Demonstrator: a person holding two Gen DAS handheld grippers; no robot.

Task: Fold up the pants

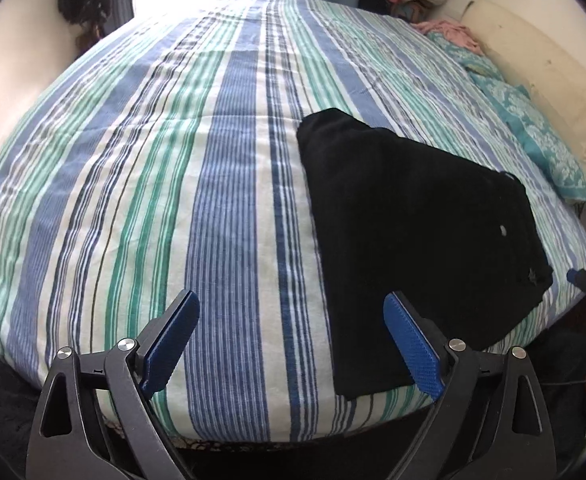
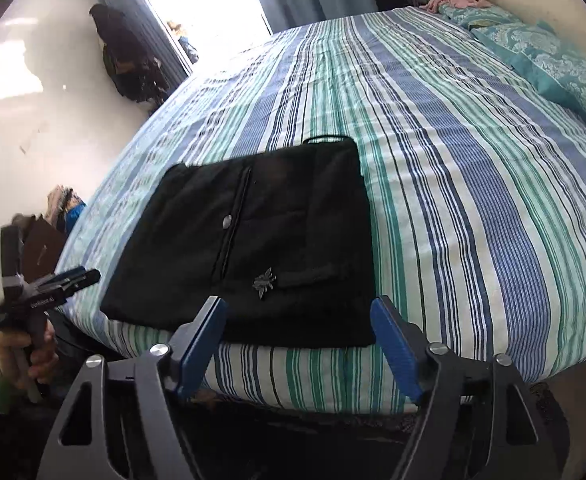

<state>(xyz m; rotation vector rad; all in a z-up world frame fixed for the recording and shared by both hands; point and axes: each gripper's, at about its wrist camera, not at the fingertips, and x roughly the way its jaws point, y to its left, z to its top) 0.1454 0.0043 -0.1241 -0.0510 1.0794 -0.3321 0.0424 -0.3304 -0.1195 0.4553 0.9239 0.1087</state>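
- The black pants (image 2: 261, 248) lie as a flat, squarish folded bundle on the striped bedspread (image 1: 133, 200), near the bed's front edge, just ahead of the right tongs (image 2: 299, 332) and ahead-right of the left tongs (image 1: 289, 336).
- Both tongs stand wide apart, empty, touching no cloth.
- The pants look soft, limp and light, likely to sag and slide open if lifted by one layer; the fold seems essentially complete.
- Best hold, I judge: pinch all layers together at the near corners, one per tong.
- The right view shows the zip line, a small metal button (image 2: 226, 222) and a bee-shaped ornament (image 2: 264, 282); it also catches the left tongs off to its left.
- The left view shows the bundle's left edge and bare bedspread between its fingers.
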